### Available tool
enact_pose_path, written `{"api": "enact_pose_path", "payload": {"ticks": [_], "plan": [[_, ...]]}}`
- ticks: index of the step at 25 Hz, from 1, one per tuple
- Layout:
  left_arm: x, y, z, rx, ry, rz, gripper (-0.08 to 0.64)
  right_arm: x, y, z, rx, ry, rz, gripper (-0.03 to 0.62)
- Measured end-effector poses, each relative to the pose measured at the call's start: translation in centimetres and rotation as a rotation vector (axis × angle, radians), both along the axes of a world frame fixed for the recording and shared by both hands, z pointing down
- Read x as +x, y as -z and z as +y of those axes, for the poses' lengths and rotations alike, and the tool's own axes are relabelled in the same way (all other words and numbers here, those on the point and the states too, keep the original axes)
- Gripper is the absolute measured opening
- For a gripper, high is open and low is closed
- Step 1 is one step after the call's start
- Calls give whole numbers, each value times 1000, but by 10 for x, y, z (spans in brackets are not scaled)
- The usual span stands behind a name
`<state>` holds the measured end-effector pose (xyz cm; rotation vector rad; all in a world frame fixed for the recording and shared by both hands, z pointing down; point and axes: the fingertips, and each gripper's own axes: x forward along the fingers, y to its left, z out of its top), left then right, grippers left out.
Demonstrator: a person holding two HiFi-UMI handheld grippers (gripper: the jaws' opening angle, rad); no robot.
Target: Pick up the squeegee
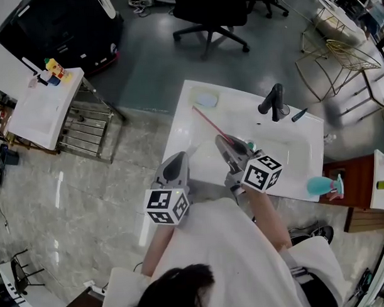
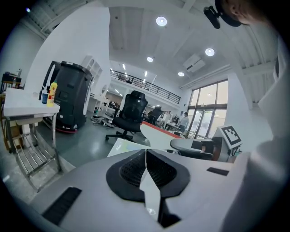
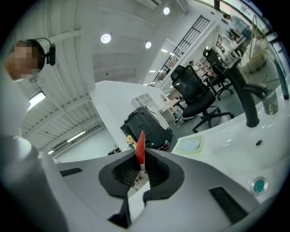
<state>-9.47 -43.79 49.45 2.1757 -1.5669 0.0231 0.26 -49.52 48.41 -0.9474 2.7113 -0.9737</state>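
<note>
Over sink (image 1: 181, 118), your right gripper (image 1: 222, 141) pinches squeegee (image 1: 206, 121) by thin red end; left gripper (image 1: 178, 156) closed, empty. Narrow grip: fast swing could twist it loose.

Bright ceiling lights (image 2: 161, 21) glare overhead; fisheye edges bend and darken, little blur.

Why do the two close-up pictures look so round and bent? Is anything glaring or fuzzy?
Left and right gripper views: the wide lens bows walls and blacks out corners; ceiling lamps flare white. Head view: straighter, with pale glare streaks on the floor.
</note>
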Motion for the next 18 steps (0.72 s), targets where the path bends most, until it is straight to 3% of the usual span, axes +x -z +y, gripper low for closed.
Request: {"api": "enact_pose_path", "payload": {"ticks": [7,18], "plan": [[19,12,3,33,-38,-1,26,22,24,13,163,-98,155,41],[45,29,9,80,-68,3,26,61,47,38,319,-237,340,41]]}}
